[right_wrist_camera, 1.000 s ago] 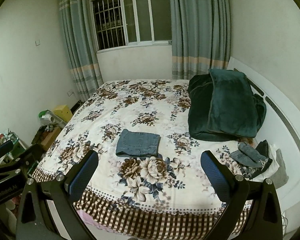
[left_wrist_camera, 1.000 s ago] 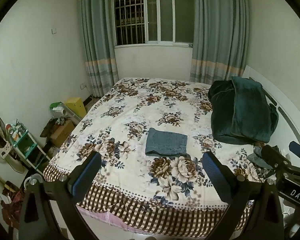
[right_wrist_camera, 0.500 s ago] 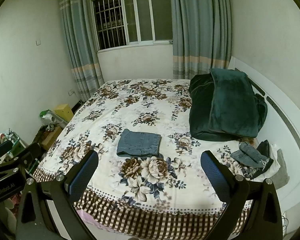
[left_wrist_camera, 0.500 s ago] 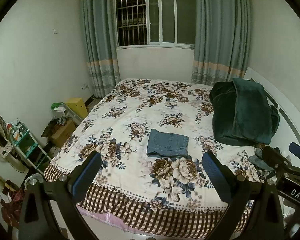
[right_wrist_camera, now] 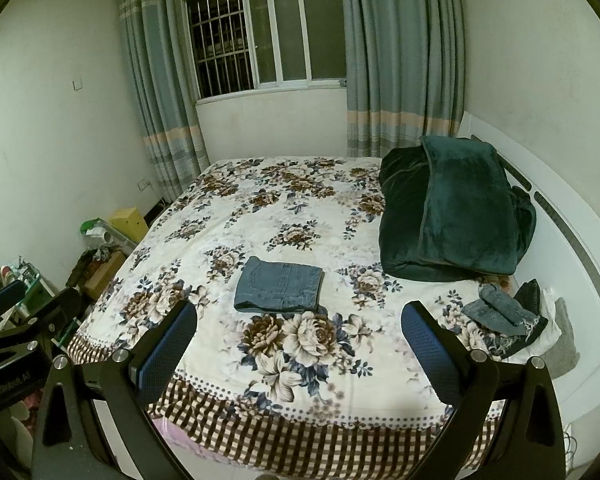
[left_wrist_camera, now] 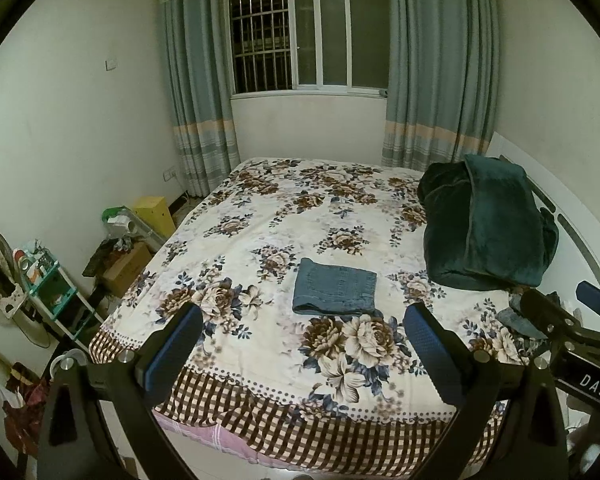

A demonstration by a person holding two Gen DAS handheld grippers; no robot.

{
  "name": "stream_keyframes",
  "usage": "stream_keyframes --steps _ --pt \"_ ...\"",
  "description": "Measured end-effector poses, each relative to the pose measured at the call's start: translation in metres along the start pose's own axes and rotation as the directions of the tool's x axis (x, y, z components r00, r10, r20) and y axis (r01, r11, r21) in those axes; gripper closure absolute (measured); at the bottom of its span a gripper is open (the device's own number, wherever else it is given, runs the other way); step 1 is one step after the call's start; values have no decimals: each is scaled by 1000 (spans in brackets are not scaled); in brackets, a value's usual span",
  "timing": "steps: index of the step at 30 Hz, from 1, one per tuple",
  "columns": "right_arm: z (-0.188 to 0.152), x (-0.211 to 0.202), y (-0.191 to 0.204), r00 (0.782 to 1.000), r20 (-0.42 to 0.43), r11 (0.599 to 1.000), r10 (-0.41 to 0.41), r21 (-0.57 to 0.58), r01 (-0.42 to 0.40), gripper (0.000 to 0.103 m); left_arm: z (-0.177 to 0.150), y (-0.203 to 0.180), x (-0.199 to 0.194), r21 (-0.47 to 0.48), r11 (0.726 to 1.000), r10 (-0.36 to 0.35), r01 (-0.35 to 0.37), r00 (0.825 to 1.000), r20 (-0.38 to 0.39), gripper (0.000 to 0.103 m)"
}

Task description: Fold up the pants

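Denim: the pants (left_wrist_camera: 334,293) lie folded into a flat blue rectangle on the bed (left_wrist_camera: 284,220), near its foot and about midway across; we see them also in the right view (right_wrist_camera: 279,290).
Left gripper (left_wrist_camera: 303,354): we hold it above the foot of the bed, short of the pants; its 2 blue pads (left_wrist_camera: 173,351) stand wide apart with nothing between them.
Right gripper (right_wrist_camera: 299,354): we hold it likewise above the foot of the bed, its 2 fingers spread wide and bare, clear of the pants.
Blanket (right_wrist_camera: 452,210): a dark green heap on the bed, right of the pants and well apart from them.
Clothes (right_wrist_camera: 504,314): a small pile of denim and dark cloth at the bed's right edge, just below the blanket.
Window (left_wrist_camera: 308,36): barred, with curtains on both sides, beyond the far end of the bed.
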State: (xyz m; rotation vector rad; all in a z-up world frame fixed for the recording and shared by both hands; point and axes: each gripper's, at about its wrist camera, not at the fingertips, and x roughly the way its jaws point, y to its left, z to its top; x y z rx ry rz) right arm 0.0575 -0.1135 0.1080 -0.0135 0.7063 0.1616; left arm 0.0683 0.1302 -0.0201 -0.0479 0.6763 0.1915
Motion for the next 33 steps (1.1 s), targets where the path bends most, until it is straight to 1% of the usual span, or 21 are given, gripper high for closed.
stream_keyframes --steps 24,33 --pt "0 0 1 1000 0 1000 0 2 0 0 3 2 -1 0 1000 0 0 1000 7 0" --pt "0 0 0 1000 1 1000 -1 4 1 0 7 0 -2 2 1000 1 -1 1000 23 0"
